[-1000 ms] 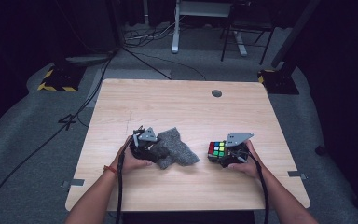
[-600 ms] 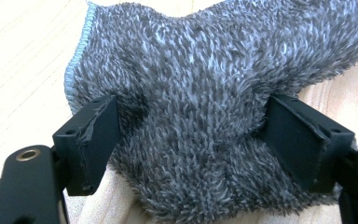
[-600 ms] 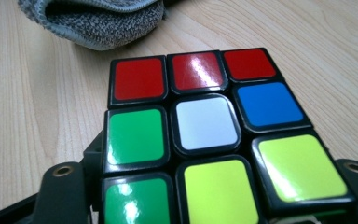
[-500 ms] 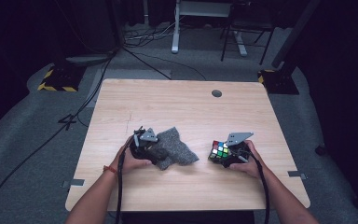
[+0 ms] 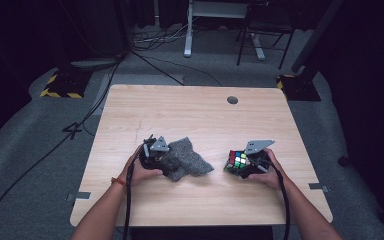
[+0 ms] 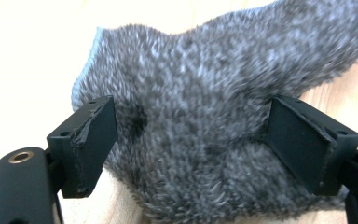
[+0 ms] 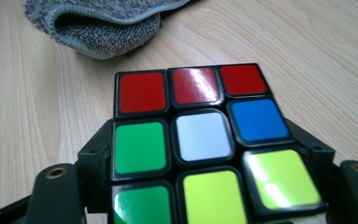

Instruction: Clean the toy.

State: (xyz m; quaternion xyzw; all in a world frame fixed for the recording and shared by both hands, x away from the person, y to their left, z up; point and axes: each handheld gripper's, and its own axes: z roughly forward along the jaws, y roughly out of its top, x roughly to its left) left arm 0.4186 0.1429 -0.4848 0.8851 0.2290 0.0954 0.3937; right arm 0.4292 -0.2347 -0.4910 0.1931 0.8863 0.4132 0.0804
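A grey fuzzy cloth [image 5: 190, 157] lies crumpled on the wooden table [image 5: 195, 110], left of centre. My left gripper [image 5: 169, 162] rests on the cloth's left end. In the left gripper view its jaws [image 6: 186, 135] stand wide apart with the cloth [image 6: 205, 93] bunched between them; they have just been opening. A colour cube [image 5: 237, 161] sits on the table to the right. My right gripper [image 5: 241, 163] reaches it from the right. In the right gripper view the cube [image 7: 193, 86] sits between the jaws of that gripper [image 7: 205, 135], which have just been opening and flank its sides.
A round cable hole [image 5: 232, 100] is near the table's far edge. The cloth's folded edge [image 7: 102, 23] lies beyond the cube. Past the table are a desk frame [image 5: 187, 30], cables and a striped block [image 5: 60, 90] on the grey floor.
Little differs: both hands keep their place, and the cloth and the cube stay in the same spots on the table.
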